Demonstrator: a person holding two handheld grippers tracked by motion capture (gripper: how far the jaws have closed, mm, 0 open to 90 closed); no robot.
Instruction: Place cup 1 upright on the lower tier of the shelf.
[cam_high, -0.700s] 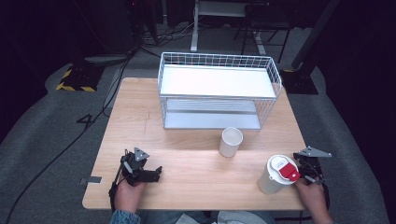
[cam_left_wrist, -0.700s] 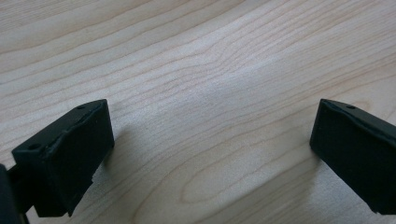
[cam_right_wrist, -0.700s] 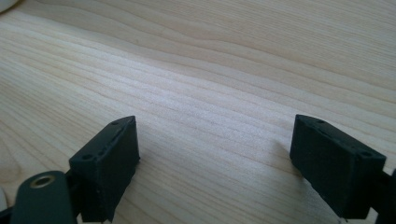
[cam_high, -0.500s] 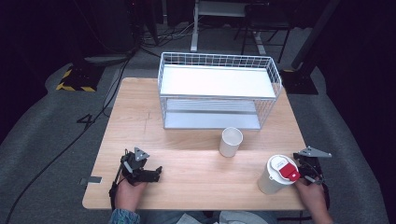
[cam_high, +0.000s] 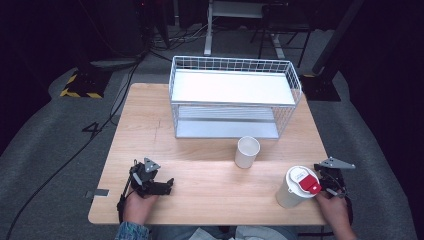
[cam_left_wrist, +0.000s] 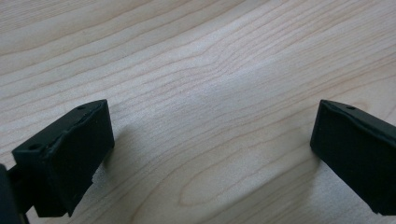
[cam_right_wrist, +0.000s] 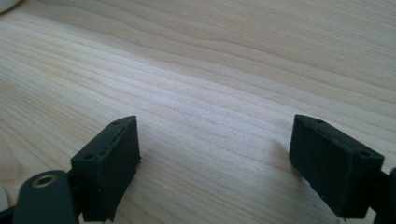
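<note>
On table (cam_high: 200, 150): two cups (cam_high: 247, 152), one rack (cam_high: 235, 95).

Left tongs (cam_high: 167, 184) and right tongs (cam_high: 327, 182) low, each hand-held, jaws wide apart.

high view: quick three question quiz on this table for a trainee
1. True or false: the lidded cup stands beside the right gripper.
2. Which stands nearer the wire rack: A, the open cup, or B, the lidded cup?
3. What lies between the left gripper's fingers?
Key: 1 true; 2 A; 3 nothing, just bare table.
</note>
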